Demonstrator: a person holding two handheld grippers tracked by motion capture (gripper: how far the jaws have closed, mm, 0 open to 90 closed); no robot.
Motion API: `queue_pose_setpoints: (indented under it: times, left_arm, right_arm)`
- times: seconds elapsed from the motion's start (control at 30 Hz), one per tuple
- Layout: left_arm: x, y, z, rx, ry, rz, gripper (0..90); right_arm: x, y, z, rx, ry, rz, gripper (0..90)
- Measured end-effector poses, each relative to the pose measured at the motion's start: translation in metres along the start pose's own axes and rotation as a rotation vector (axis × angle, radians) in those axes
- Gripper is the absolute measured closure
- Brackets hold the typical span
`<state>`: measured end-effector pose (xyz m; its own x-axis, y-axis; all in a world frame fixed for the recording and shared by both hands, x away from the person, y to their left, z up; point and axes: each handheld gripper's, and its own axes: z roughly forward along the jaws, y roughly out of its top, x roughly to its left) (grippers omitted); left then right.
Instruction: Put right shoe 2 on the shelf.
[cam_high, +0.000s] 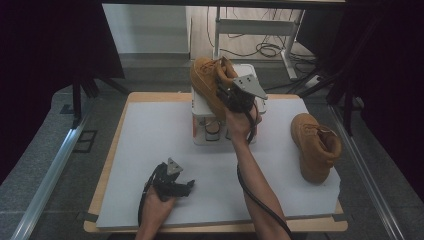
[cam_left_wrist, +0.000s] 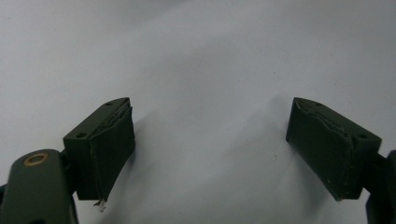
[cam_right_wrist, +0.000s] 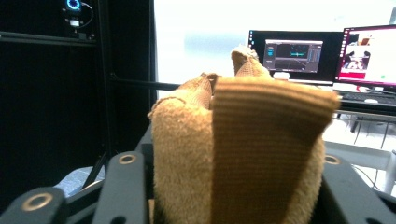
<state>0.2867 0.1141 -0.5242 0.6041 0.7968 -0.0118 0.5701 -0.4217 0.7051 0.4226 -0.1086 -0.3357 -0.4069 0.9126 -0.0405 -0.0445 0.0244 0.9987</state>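
A tan suede boot (cam_high: 206, 79) hangs tilted over the top of a white box (cam_high: 201, 127) at the back of the table. My right gripper (cam_high: 226, 96) is shut on its heel collar. In the right gripper view the boot's collar and ribbed pull tab (cam_right_wrist: 261, 140) pack the space between the two black jaws of the right gripper (cam_right_wrist: 229, 164). A second tan boot (cam_high: 315, 145) lies on the mat at the right. My left gripper (cam_high: 188, 185) rests low on the mat near the front edge; its left gripper view has the pads (cam_left_wrist: 105, 144) wide apart over bare white surface, the left gripper (cam_left_wrist: 210, 144) open with nothing between.
A white mat (cam_high: 150, 145) covers the wooden table. Dark curtains hang on both sides, and a metal frame with cables stands behind the table. Monitors (cam_right_wrist: 292, 53) glow beyond the boot in the right gripper view.
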Motion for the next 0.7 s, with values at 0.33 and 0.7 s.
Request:
queue_pose_setpoints:
  times: [0.33, 0.7]
  left_arm:
    - [0.000, 0.000, 0.000, 0.002, 0.000, 0.000, 15.1]
    - [0.000, 0.000, 0.000, 0.001, 0.001, 0.001, 15.1]
  right_arm:
    - [-0.011, -0.002, 0.001, 0.039, 0.037, 0.038, 25.1]
    - [-0.016, -0.001, 0.001, 0.087, 0.059, 0.032, 13.1]
